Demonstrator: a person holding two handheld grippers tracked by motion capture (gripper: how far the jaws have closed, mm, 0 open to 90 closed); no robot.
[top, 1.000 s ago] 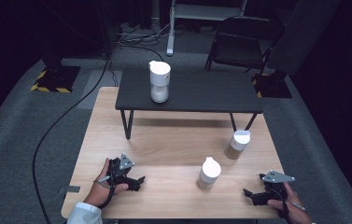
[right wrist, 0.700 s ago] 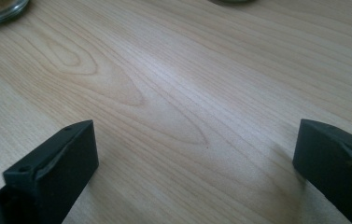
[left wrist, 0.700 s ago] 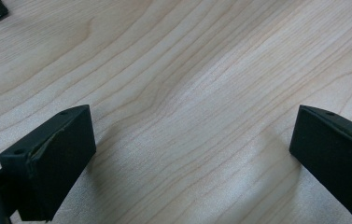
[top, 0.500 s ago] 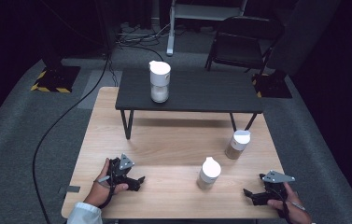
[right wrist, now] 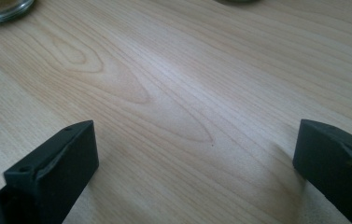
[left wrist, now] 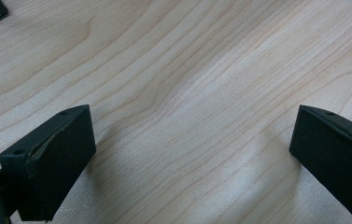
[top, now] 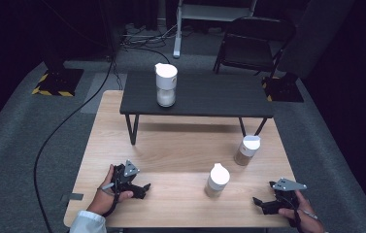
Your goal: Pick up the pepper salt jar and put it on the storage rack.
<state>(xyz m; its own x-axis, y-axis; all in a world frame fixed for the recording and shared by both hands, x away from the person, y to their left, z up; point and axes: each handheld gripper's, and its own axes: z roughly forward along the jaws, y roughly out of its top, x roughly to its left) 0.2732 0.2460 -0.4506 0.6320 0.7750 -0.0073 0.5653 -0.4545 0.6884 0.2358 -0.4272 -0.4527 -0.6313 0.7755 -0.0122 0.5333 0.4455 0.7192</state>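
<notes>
Jars stand upright on the bench, the nearer jar between and ahead of the wide-open left hand-held gripper and wide-open right hand-held gripper, farther jar beyond, bare wood around both near the front edge

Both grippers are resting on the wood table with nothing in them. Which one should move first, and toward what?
Probably the right gripper: its jaws stand wide apart over bare wood, and the nearest jar, white-lidded and upright, stands just ahead and to its left. I would lift it and ease it toward that jar. The left gripper lies farther off, also open.
</notes>
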